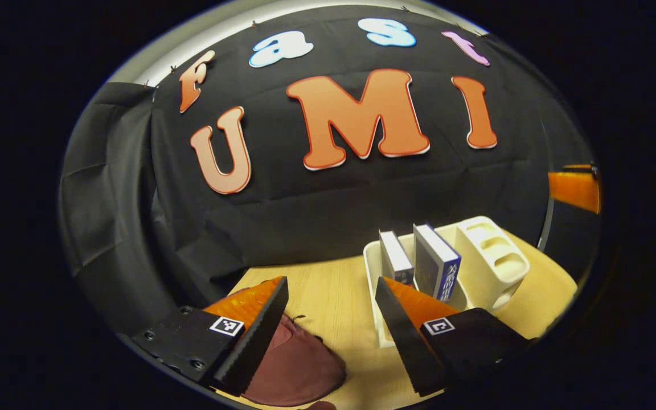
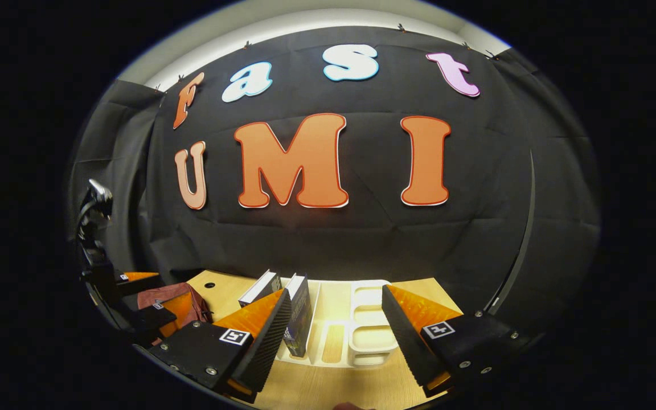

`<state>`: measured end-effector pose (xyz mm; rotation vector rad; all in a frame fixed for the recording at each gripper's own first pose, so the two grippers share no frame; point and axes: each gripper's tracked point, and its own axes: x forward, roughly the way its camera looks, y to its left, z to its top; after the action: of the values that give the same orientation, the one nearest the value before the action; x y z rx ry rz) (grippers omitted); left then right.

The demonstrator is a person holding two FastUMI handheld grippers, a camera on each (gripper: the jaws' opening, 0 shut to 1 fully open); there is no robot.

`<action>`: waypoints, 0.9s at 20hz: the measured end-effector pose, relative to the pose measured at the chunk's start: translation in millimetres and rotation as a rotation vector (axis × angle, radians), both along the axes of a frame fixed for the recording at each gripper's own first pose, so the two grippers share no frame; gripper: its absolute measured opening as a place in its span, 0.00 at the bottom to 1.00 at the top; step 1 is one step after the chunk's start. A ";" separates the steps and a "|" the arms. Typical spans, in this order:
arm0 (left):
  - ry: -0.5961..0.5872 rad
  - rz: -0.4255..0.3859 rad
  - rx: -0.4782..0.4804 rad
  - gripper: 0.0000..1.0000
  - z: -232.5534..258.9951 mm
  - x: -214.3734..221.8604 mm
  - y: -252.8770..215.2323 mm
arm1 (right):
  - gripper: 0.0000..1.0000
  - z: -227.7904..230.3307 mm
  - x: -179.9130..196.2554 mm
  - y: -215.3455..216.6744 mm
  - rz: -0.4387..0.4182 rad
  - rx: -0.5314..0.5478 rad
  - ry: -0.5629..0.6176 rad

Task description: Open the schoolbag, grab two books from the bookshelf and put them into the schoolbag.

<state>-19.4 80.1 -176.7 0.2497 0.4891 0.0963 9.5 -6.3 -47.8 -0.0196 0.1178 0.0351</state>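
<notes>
Maroon fabric schoolbag (image 1: 296, 364) left of cream plastic bookshelf (image 2: 328, 341), two upright books (image 2: 299, 313) inside. Your left gripper (image 1: 328, 319) & right gripper (image 2: 333, 330) both spread, empty. Risk: grabbing books w/ bag unopened.

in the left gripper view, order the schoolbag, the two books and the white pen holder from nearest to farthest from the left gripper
1. schoolbag, dark red, on the table right under the left gripper, by its left finger.
2. two books, upright in the white bookshelf, just past the right finger; too close to rank against each other.
3. pen holder, at the bookshelf's right end, farthest.
</notes>
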 end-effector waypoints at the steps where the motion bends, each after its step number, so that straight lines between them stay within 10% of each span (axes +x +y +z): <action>1: 0.050 0.004 0.028 0.99 -13.9 -4.5 7.1 | 0.94 -2.8 0.9 -4.0 -0.005 -0.001 0.006; 18: 0.476 -0.102 0.473 0.98 -198.4 -118.2 55.7 | 0.94 -72.9 20.4 -45.9 -0.033 -0.034 0.139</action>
<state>-137.6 135.8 -375.0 0.7705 0.9252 0.0511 29.9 -52.2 -120.7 -0.0495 0.2574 0.0019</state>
